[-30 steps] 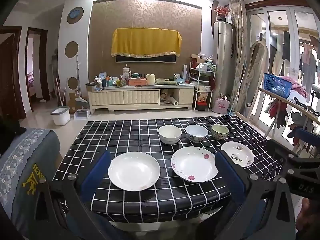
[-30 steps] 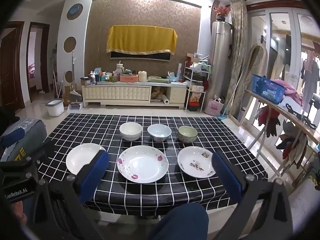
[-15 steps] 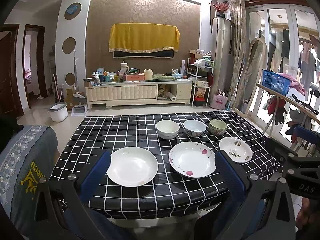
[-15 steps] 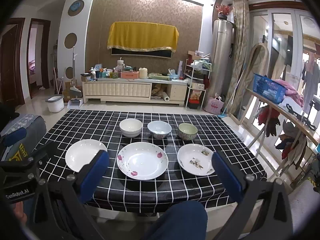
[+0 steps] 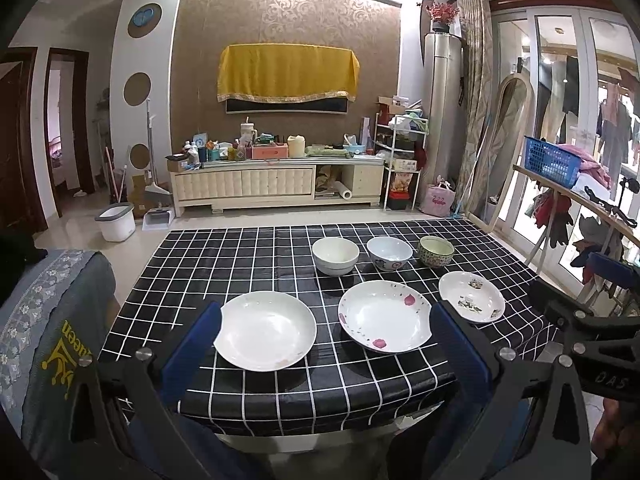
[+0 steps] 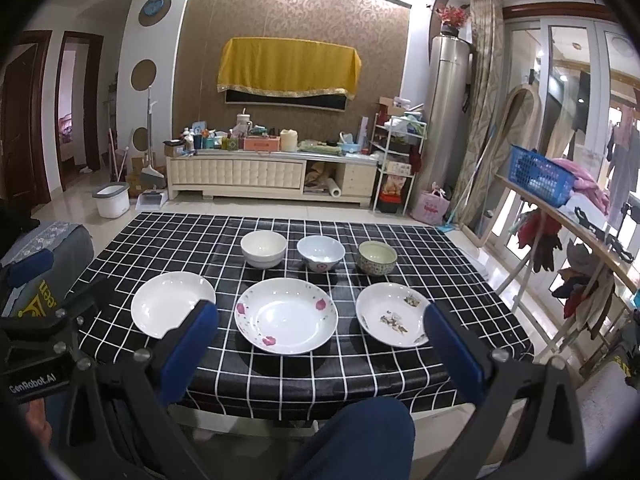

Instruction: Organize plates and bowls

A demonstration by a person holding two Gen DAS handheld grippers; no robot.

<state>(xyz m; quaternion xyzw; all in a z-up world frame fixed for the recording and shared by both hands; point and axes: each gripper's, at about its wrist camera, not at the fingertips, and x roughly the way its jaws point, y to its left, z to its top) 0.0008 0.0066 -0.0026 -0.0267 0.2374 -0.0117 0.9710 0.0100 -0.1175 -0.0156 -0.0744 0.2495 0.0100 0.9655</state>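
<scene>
Progress: nothing is seen stacked or gathered yet; all six pieces lie singly on the checked tablecloth (image 6: pixel 400 384), so the whole sorting is judged to be left.

Plates: three are laid in the near row. In the right wrist view, the plain white plate (image 6: pixel 173 305) is found at 9 o'clock of the pink-flowered plate (image 6: pixel 286 316), and the small patterned plate (image 6: pixel 394 314) at 3 o'clock of it. No two are touching.

Bowls: three are set in the far row, at 12 o'clock of the plates. The white bowl (image 6: pixel 263 249) is placed at 9 o'clock of the pale blue bowl (image 6: pixel 320 253), the green-rimmed bowl (image 6: pixel 377 257) at 3 o'clock. All stand upright and apart.

Left gripper (image 5: pixel 322 330): its jaws are spread wide and nothing is pinched. It is held off the near table edge; between the blue pads the plain white plate (image 5: pixel 266 330) and the pink-flowered plate (image 5: pixel 384 316) are framed.

Right gripper (image 6: pixel 320 328): also spread wide and empty, held short of the table, with the pink-flowered plate framed at 12 o'clock of it.

Left to do: the plates are judged best nested into one pile and the bowls into another; no piece has been taken up.

Caution: glazed ware is expected to slip in the pads, so rims should be gripped squarely.
</scene>
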